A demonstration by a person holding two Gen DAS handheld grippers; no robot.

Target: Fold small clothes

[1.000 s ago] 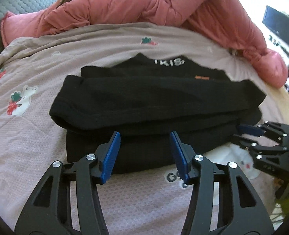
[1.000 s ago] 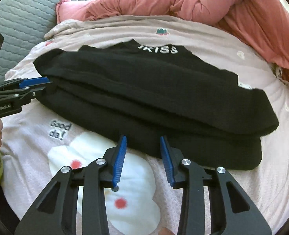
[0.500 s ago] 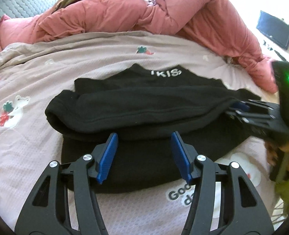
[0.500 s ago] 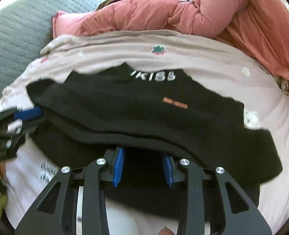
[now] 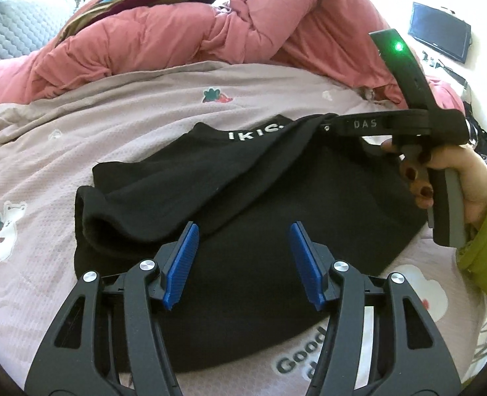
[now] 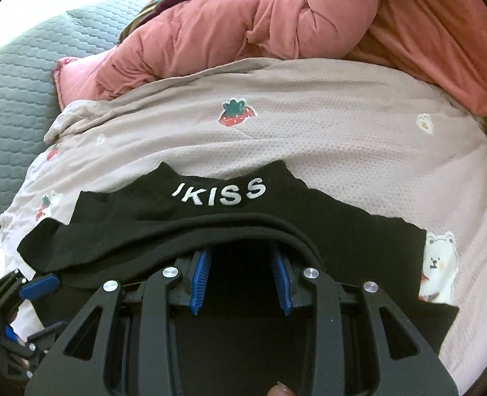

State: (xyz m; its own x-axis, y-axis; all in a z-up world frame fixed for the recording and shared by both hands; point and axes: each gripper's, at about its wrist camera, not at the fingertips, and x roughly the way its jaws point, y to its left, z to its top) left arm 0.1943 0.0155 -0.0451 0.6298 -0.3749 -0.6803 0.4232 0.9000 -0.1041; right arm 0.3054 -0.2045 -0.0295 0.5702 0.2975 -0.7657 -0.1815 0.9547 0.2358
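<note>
A black top (image 5: 276, 198) with white "IKISS" letters on its collar (image 6: 220, 193) lies half folded on the bed. My left gripper (image 5: 243, 264) is open and empty, its blue pads above the top's near part. My right gripper (image 6: 240, 264) is open, pushed under a folded sleeve layer (image 6: 177, 234) that drapes over its fingertips. In the left wrist view the right gripper (image 5: 326, 125) reaches in from the right and lifts that layer near the collar. The left gripper's blue pad (image 6: 40, 287) shows at the lower left of the right wrist view.
The top lies on a beige-pink bedsheet (image 5: 111, 115) with strawberry and bear prints. A bunched pink duvet (image 5: 210, 33) lies across the back. A grey quilted cover (image 6: 12, 82) is at the left. A dark screen (image 5: 439, 36) stands far right.
My right gripper has slid under the sleeve layer and carried it up toward the collar. My left gripper has drawn back slightly and stayed open.
</note>
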